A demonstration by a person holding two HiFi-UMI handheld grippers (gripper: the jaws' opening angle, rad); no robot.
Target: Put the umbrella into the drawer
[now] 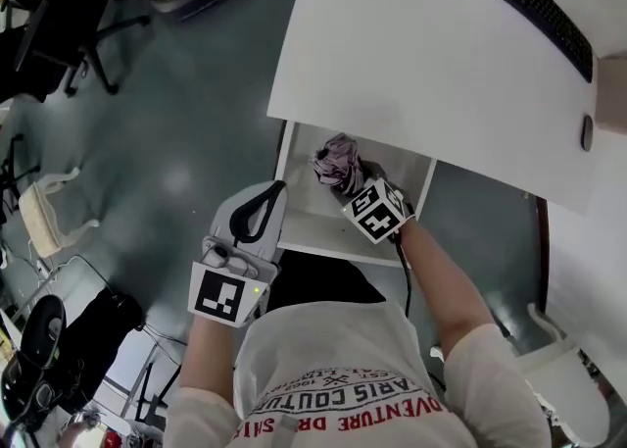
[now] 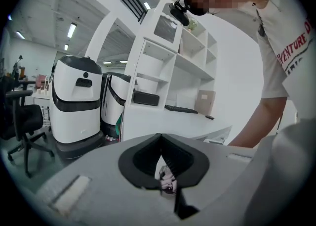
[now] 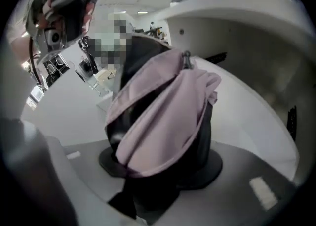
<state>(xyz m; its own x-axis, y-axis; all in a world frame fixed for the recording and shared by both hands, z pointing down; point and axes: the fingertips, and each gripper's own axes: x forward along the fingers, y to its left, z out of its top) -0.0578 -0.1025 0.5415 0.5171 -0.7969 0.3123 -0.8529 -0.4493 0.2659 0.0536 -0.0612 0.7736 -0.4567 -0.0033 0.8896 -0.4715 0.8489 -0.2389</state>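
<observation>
While the right gripper [image 1: 355, 184] pinched a folded mauve-and-black fabric umbrella [image 1: 338, 162] between its pads, the bundle hung over the open white drawer [image 1: 323, 242] under the white desk [image 1: 421, 64]. In the head view, the umbrella's long axis ran along the gripper's own line, up and to the left and away from the person. Its free end pointed down into the drawer, close to the desk's overhanging front edge. Whether that end touched the drawer's floor could not be told.

White drawer floor showed on both sides of the umbrella, more of it toward the right wall than the left. The front rim lay near the person's body. The left gripper [image 1: 274, 189], its jaw tips pressed together, sat by the drawer's left wall near the front corner; contact with the wall could not be made out. Grey-green floor [image 1: 196, 93] spread to the left, with a black office chair [image 1: 59, 29] well apart. A black keyboard [image 1: 544, 20] lay at the far side of the desk.

Only the right gripper view showed the mauve folds wrapped over a black body and a small grey fitting at the far tip, with the drawer's white inner wall behind. Only the left gripper view showed two rounded white-and-black machines [image 2: 76, 99] and tall white shelving [image 2: 173, 57]. A sliver of the umbrella was visible through the hollow below its closed tips.
</observation>
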